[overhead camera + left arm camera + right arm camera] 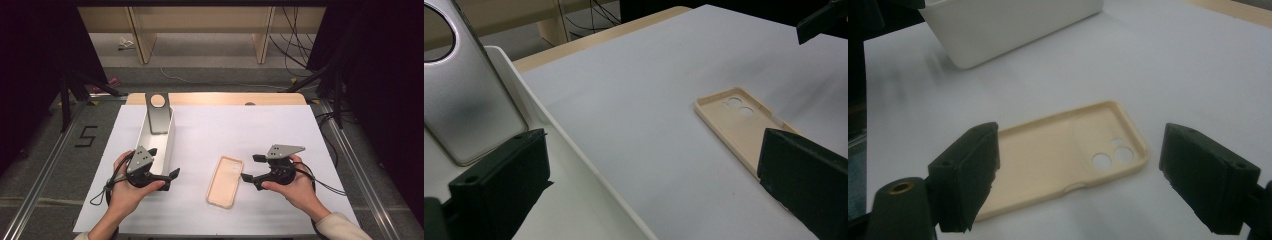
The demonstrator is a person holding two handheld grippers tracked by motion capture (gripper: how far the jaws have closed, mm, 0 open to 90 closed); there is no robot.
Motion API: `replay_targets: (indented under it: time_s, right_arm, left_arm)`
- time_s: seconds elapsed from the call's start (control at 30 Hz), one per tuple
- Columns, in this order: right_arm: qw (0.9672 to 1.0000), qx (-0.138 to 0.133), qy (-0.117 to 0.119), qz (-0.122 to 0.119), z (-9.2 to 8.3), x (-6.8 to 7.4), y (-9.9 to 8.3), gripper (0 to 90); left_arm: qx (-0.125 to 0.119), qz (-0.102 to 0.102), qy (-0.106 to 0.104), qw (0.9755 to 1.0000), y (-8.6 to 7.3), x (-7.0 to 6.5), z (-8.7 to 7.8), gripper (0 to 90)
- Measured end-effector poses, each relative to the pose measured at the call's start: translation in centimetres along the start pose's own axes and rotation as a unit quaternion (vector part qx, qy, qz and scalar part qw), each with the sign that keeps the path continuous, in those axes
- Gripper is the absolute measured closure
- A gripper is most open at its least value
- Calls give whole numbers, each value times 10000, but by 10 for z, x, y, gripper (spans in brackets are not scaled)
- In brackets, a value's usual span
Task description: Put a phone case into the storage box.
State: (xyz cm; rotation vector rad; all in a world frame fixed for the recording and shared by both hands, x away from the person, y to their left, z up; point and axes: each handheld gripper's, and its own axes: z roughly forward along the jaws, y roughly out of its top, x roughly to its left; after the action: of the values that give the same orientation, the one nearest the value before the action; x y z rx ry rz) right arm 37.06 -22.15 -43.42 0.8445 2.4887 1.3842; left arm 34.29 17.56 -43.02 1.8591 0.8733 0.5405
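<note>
Two forearms come in from the bottom edge of the high view, each hand holding a tool above the white sheet that covers the desk. Between them, nearer the right hand, lies the beige phone case, flat on the sheet with its hollow side up.

In the high view the right tool sits just to the right of the case, its jaws aimed leftward at the case's upper half and standing spread apart with nothing between them. The right gripper view agrees: the case lies on the sheet between and beyond the two black jaws, clear of both. I cannot tell whether the jaw tips touch the case.

The left tool is well apart from the case, at the near end of the white tray. Its jaws are also wide apart and empty; in the left gripper view one jaw hangs over the tray and the other stands in front of the case's near end.

The case's long axis runs roughly from the person toward the far edge of the desk, leaning slightly rightward at the far end. Its camera cut-outs sit at that far end.

A silver phone leans upright in the far end of the tray, camera ring at the top.
</note>
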Motion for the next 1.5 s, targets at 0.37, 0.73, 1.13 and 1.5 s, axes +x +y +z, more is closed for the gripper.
replay_targets:
  time_s: [0.37, 0.73, 1.13, 1.5]
  right_arm:
    - [10000, 1, 41, -31, 3, 3, 2, 177]
    - [9978, 375, 428, -339, 18, 24, 9, 691]
    - [9828, 1709, 612, -330, 49, 44, 3, 900]
    - [9685, 2339, 662, -533, 65, 53, -3, 900]
  left_arm:
    - [-44, -23, -33, 10000, 0, 0, 1, 0]
    - [-52, -35, -71, 10000, 1, -5, 4, 3]
    - [9, 10, -127, 9999, 0, -8, 7, 6]
    - [5, 55, -144, 9999, 0, -9, 7, 7]
